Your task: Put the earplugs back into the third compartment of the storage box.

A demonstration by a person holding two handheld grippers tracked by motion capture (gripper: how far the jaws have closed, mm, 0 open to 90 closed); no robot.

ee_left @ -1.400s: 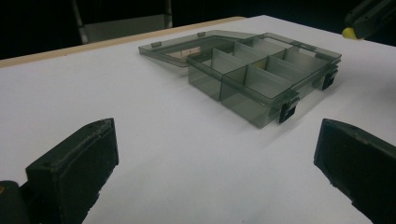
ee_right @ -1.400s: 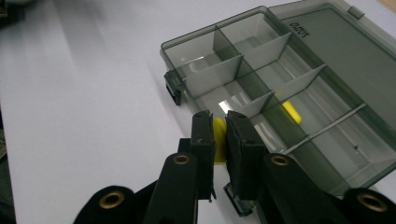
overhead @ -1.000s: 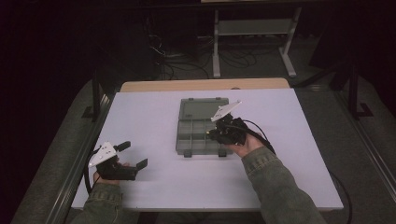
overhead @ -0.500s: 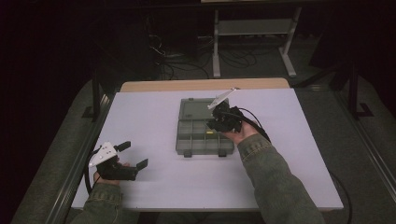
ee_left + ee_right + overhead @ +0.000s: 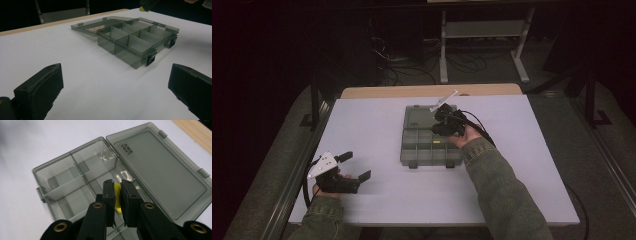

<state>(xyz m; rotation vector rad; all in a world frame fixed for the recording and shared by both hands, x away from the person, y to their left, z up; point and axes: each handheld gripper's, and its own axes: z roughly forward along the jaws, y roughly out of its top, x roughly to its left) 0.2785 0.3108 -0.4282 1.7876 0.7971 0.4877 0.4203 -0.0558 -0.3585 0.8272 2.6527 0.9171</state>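
The right claw (image 5: 118, 192) has moved up over the box (image 5: 430, 140) in the last second — from the box's right edge, level with its middle, to a spot above the compartments nearest the hinge. It is clenched on a small yellow piece (image 5: 117, 201), pinched between its two jaws with only a sliver showing between them. In the right gripper view the piece hangs above a compartment just beside the hinge line, with the open lid (image 5: 160, 167) lying flat on the far side of that hinge.

That shift suggests the carry is nearly over: the piece now sits over the box rather than beside it, so the drop into a compartment looks like the step in hand. The dividers are thin and close together, so lowering before letting go would help keep the piece from bouncing into a neighbouring cell.

The left claw (image 5: 353, 165) has not moved — it rests on the desk (image 5: 362, 125) well to the left of the box and nearer the person, jaws spread wide and holding nothing.
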